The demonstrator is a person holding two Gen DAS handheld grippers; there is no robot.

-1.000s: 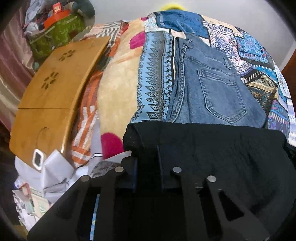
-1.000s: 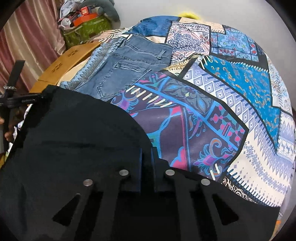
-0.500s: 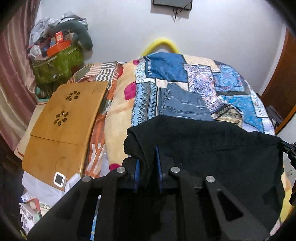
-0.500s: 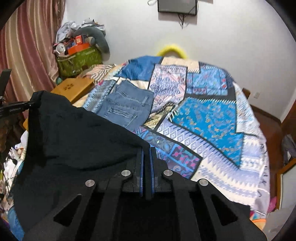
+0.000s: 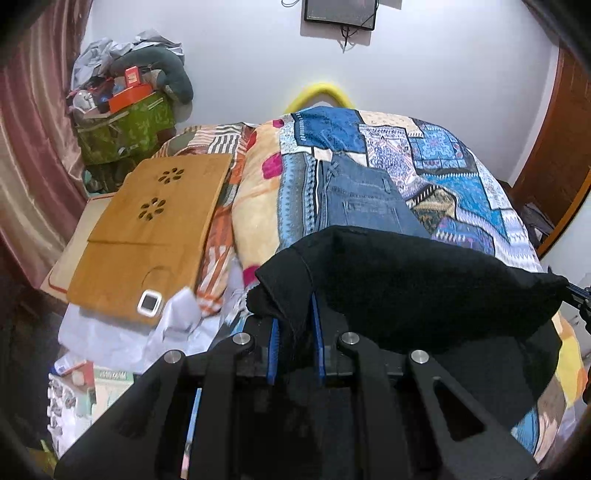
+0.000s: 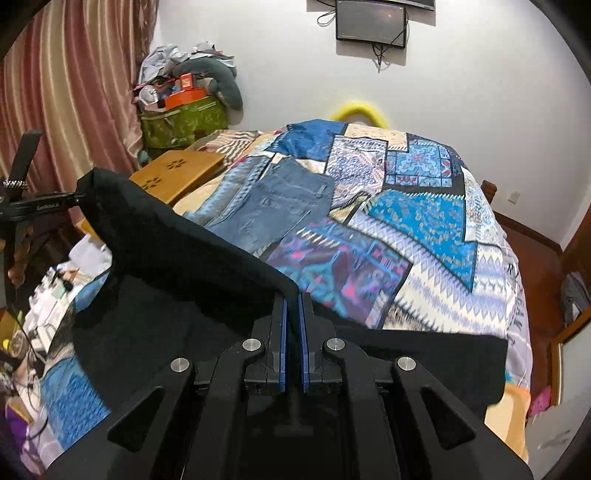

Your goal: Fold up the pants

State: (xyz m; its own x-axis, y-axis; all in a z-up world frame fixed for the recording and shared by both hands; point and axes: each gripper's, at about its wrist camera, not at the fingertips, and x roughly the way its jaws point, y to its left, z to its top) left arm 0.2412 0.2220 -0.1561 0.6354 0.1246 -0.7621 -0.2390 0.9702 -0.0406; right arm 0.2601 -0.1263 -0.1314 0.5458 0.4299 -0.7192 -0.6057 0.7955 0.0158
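Black pants (image 5: 406, 288) hang stretched between my two grippers above the near end of the bed. My left gripper (image 5: 295, 314) is shut on one corner of the fabric, which bunches between its blue pads. My right gripper (image 6: 293, 306) is shut on the other corner of the black pants (image 6: 177, 258). In the right wrist view the left gripper (image 6: 79, 197) shows at the far left, pinching the cloth's corner. Folded blue jeans (image 5: 362, 199) lie flat on the patchwork bedspread (image 6: 424, 221) beyond the black cloth.
A wooden lap desk (image 5: 155, 229) rests on the bed's left side beside a cream blanket (image 5: 255, 206). A green bag (image 5: 125, 129) piled with clutter stands in the back left corner by pink curtains (image 6: 74, 92). A screen (image 6: 371, 24) hangs on the wall.
Both grippers have risen and pulled back with the black pants, so the bed, the jeans and the far wall now show beyond the cloth. Both grips stay shut.
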